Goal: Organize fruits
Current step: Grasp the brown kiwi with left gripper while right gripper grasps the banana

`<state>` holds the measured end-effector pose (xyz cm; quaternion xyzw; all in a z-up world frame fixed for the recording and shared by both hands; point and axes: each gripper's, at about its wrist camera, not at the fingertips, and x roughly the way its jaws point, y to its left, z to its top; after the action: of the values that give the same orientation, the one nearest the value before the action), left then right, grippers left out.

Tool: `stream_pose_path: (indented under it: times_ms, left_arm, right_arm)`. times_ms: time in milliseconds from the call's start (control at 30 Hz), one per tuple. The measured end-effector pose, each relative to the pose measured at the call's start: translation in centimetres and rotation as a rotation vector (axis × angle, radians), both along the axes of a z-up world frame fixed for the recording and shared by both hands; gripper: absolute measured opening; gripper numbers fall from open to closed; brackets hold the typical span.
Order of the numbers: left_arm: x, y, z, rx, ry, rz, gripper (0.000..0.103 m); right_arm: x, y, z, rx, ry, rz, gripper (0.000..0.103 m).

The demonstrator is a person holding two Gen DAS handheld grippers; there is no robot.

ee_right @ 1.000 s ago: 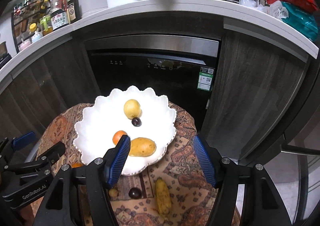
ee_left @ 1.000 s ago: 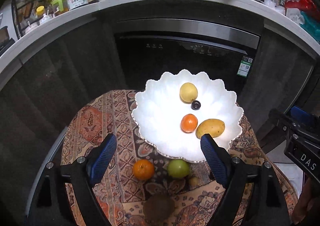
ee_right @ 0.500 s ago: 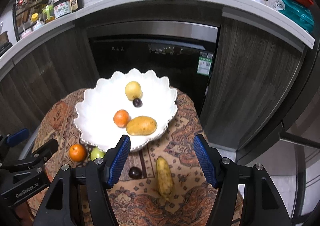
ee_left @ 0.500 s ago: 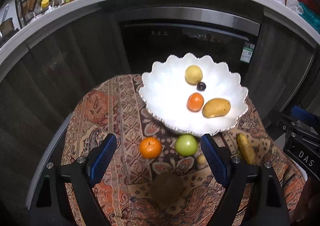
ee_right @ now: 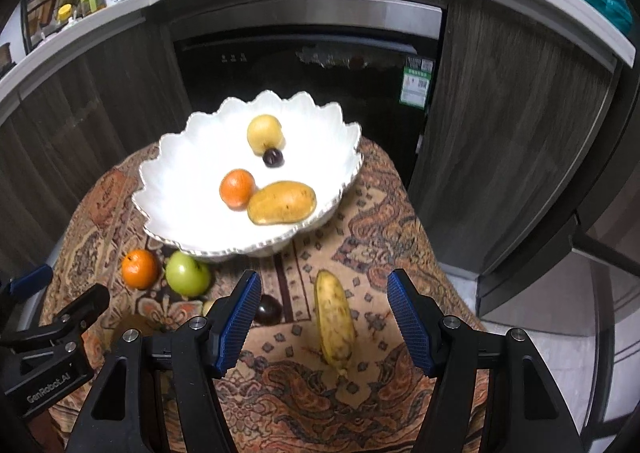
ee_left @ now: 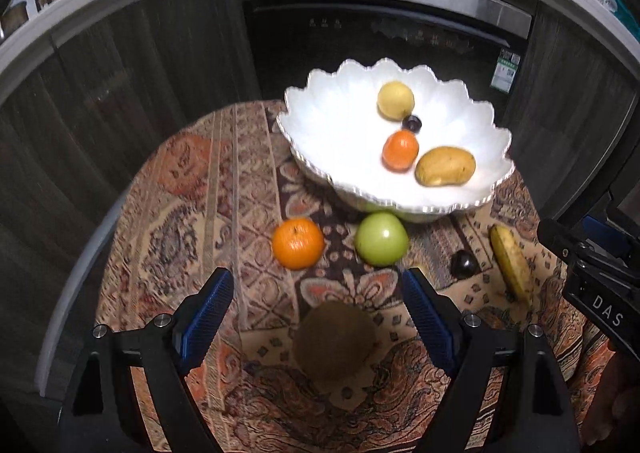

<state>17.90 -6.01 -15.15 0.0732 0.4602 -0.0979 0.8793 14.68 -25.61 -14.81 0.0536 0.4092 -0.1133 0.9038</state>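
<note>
Left wrist view: the left gripper (ee_left: 316, 303) has its fingers spread wide and empty. A brown kiwi (ee_left: 335, 340) lies on the patterned cloth (ee_left: 192, 213) at lower centre, between the fingers but untouched. Above it sit an orange (ee_left: 297, 243) and a green apple (ee_left: 381, 239), the apple just beside the white bowl (ee_left: 320, 133). A dark plum (ee_left: 464, 264) and a banana (ee_left: 511, 263) lie at right.

Right wrist view: the right gripper (ee_right: 324, 315) is likewise spread and empty, its fingers flanking the banana (ee_right: 334, 323) without contact. The bowl (ee_right: 180, 173) at upper centre already holds four fruits.

Handling: the kiwi is light and probably soft-skinned, though blur limits certainty; take it across its middle with modest pressure. The banana bruises readily and suits a hold across its thickest mid-length.
</note>
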Motion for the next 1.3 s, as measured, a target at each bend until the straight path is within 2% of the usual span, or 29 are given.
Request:
stream_pose_path:
  times_ms: [567, 1033, 1200, 1300]
  left_arm:
    - [-0.4, -0.1, -5.9, 0.039, 0.058, 0.001, 0.086]
    - [-0.2, -0.4, -8.2, 0.035, 0.094, 0.008, 0.085]
    - [-0.3, -0.6, -8.5, 0.033, 0.097, 0.003, 0.082]
    - [-0.2, -0.6, -8.9, 0.027, 0.109, 0.003, 0.075]
  right_arm:
    - [0.1, -0.7, -5.4, -0.032, 0.059, -0.022, 0.066]
    - [0.9, -1.8, -8.7, -0.016, 0.116, -0.058, 0.066]
    - [0.9, -2.1, -9.3, -0.001, 0.121, -0.057, 0.065]
    - [0.9, -2.0, -9.3, -0.006, 0.114, -0.050, 0.063]
